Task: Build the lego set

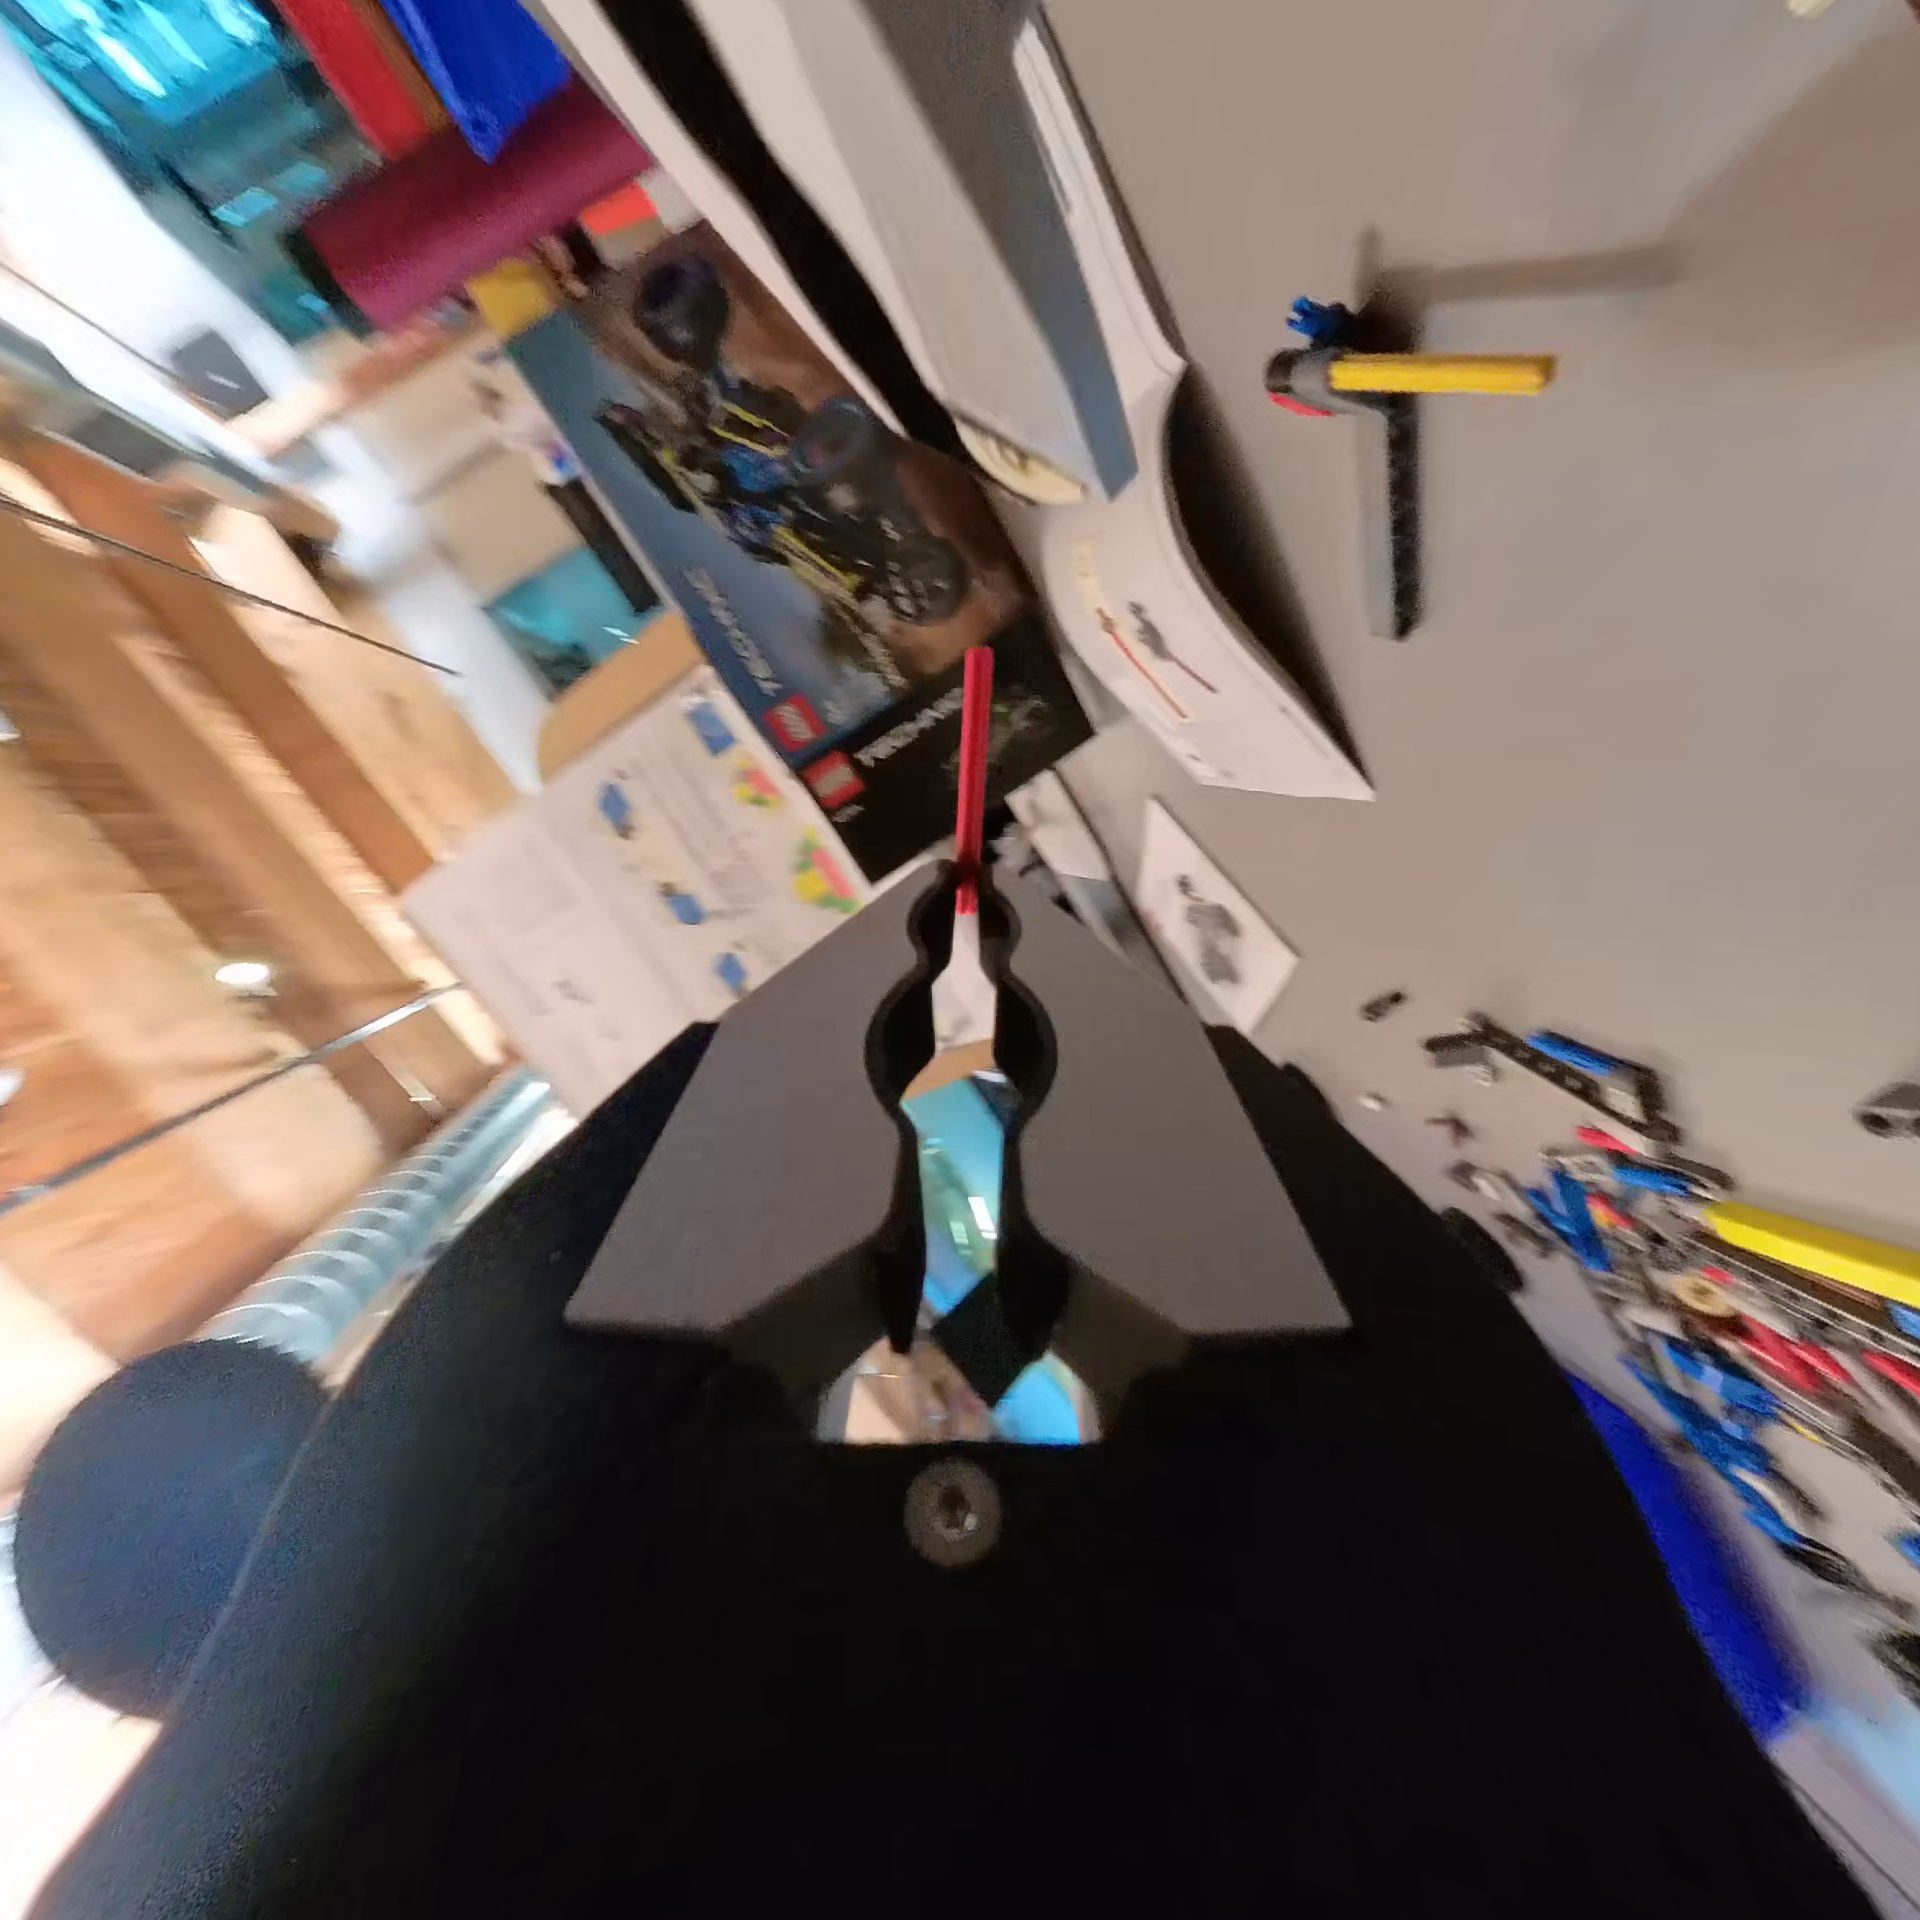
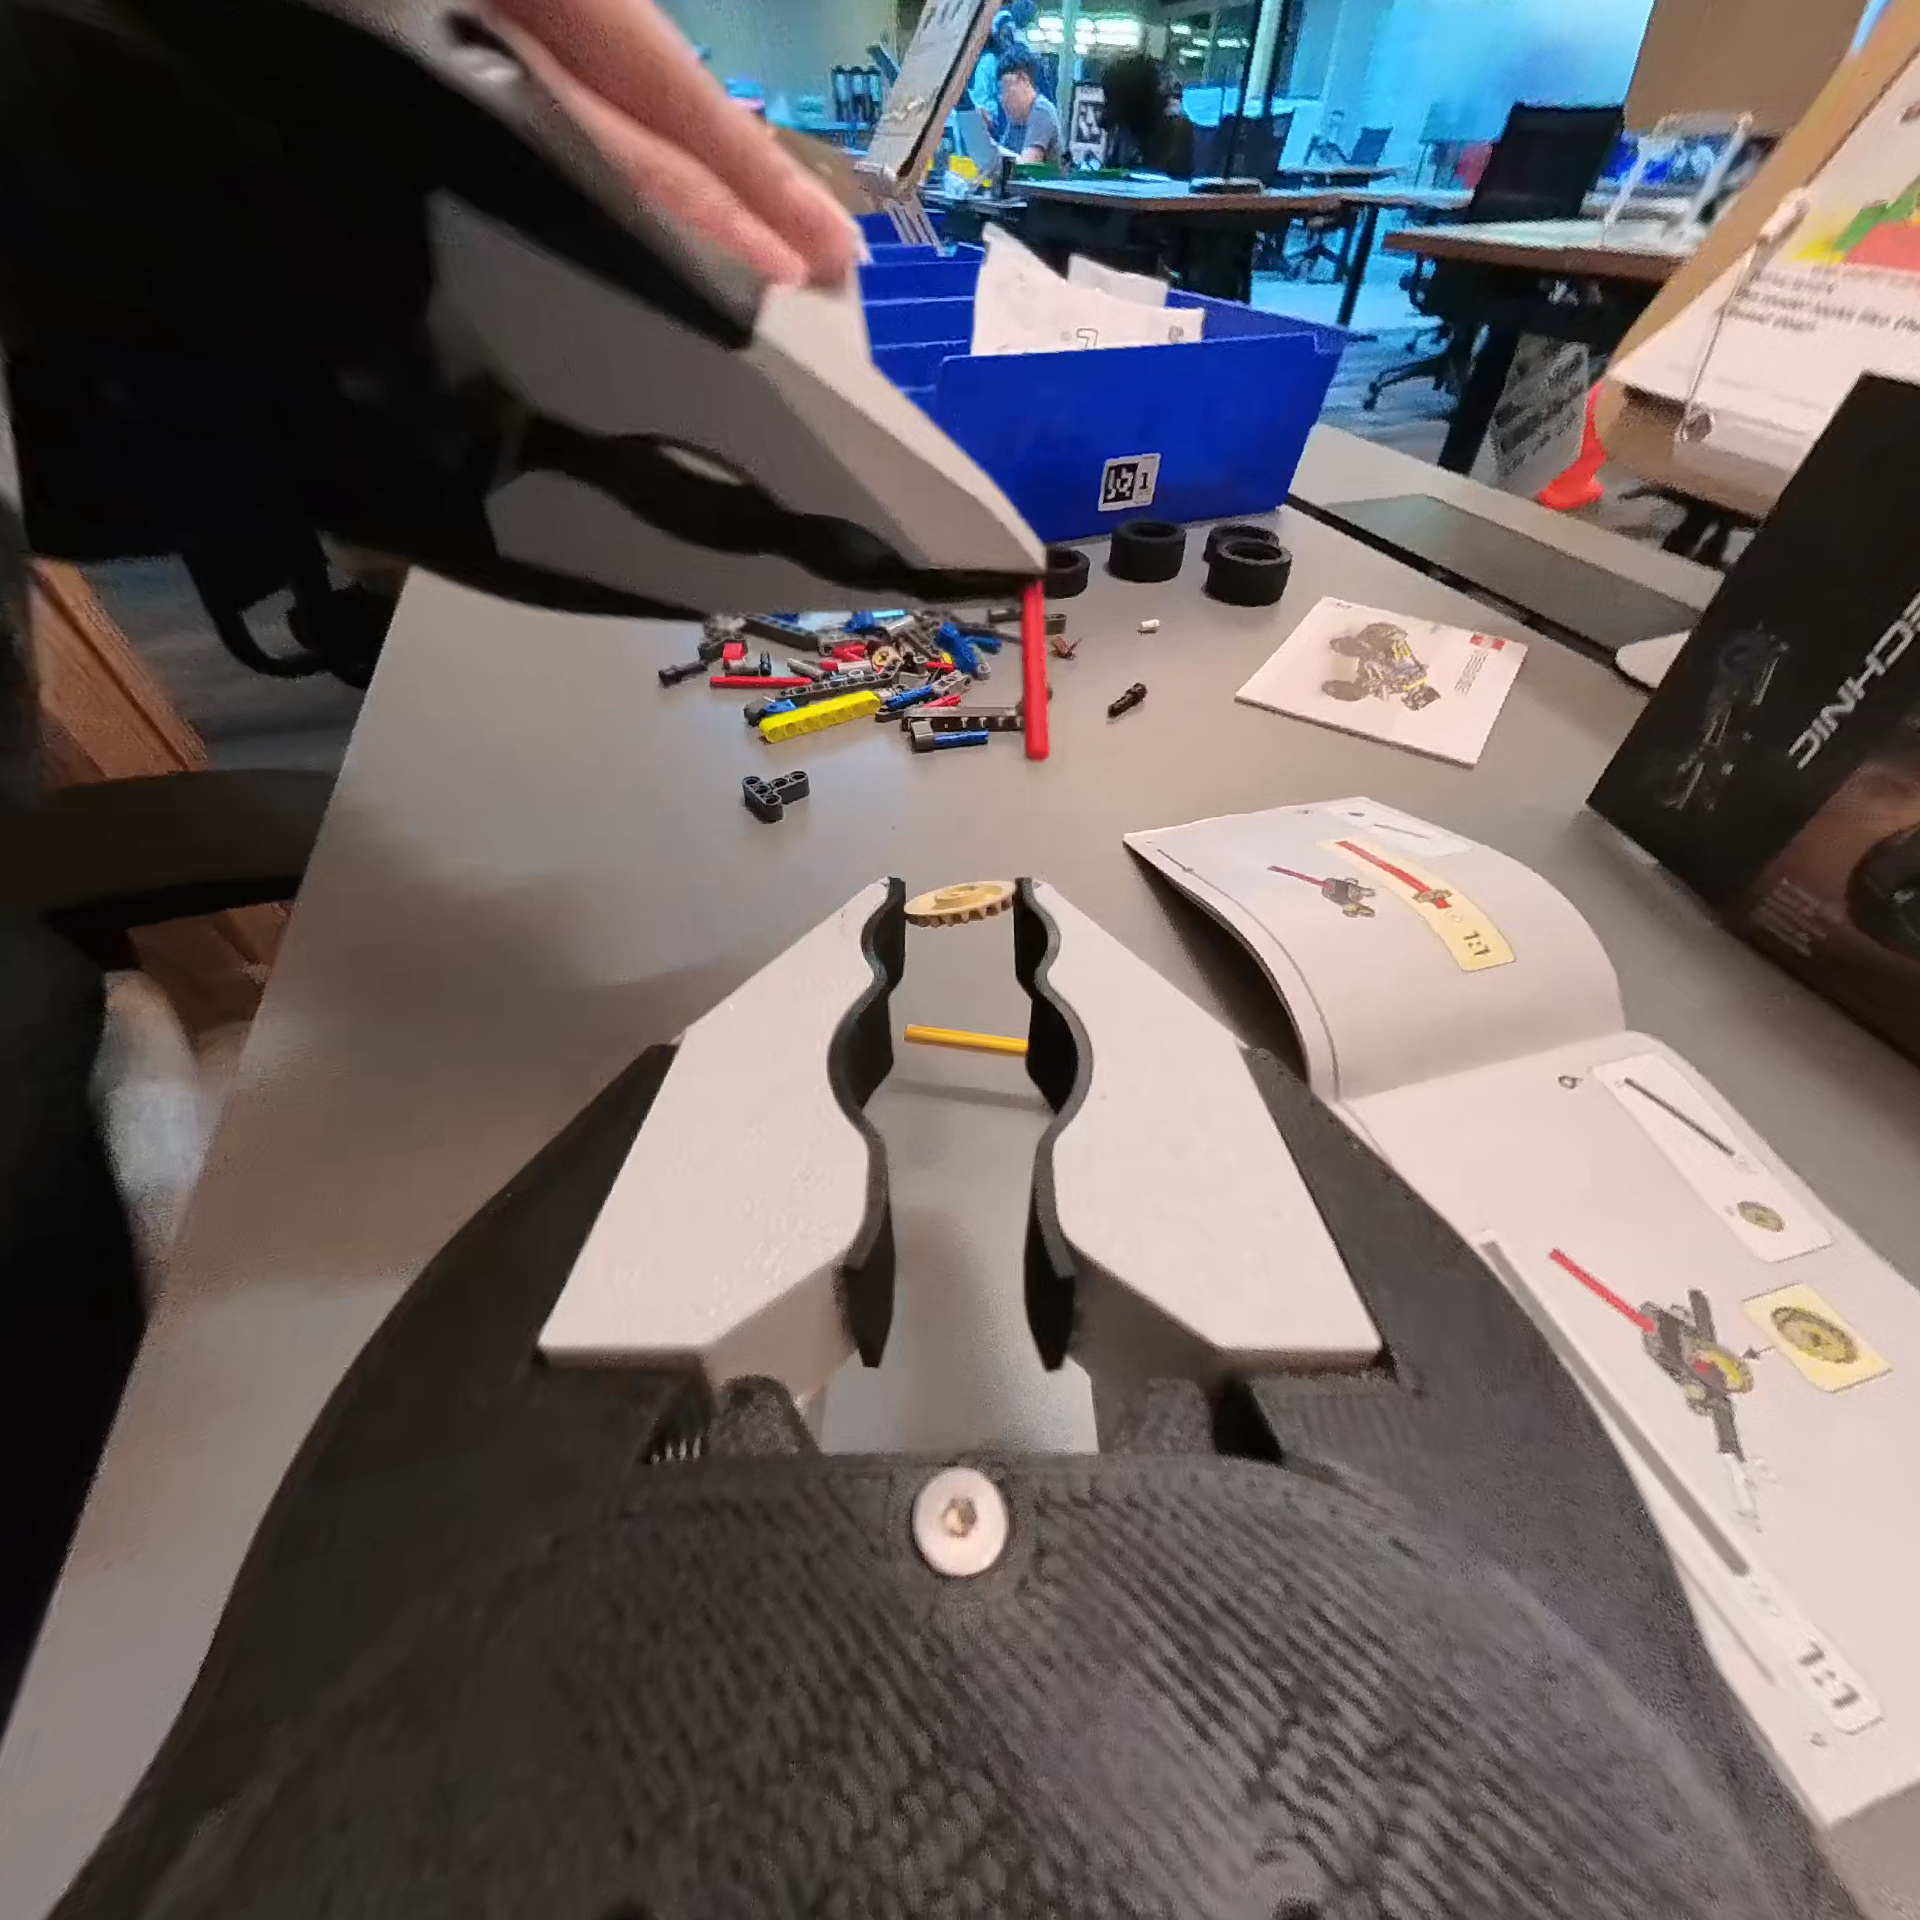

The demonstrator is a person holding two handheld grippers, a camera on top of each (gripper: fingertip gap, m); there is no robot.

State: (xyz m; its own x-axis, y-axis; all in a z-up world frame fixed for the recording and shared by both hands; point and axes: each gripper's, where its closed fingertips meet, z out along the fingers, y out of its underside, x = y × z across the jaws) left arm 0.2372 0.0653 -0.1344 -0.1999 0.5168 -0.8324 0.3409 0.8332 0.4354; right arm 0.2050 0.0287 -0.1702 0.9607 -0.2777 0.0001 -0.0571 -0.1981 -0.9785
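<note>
In the left wrist view my left tool [image 1: 971,883] is pinched tight on one end of a long thin red plastic axle [image 1: 975,758], which sticks straight out past the tips, lifted clear of the grey bench [image 1: 1662,831]. Beyond it on the bench lies a small sub-assembly, a dark grey beam with a yellow bar [image 1: 1439,374] across it, well apart from the heap of loose blue, red and black pieces [image 1: 1683,1299] near the edge. In the right wrist view my right tool [image 2: 958,904] stands moderately wide, gripping a small tan toothed gear [image 2: 958,900] between its tips, with a thin yellow rod [image 2: 964,1039] on the bench beneath. The open paper instruction booklet [image 2: 1455,997] lies just beside it, and four black rubber tyres [image 2: 1195,556] wait near the blue plastic bin [image 2: 1143,416]. I judge the build is barely begun: most pieces are unsorted, and the gear is not yet on the axle.
</note>
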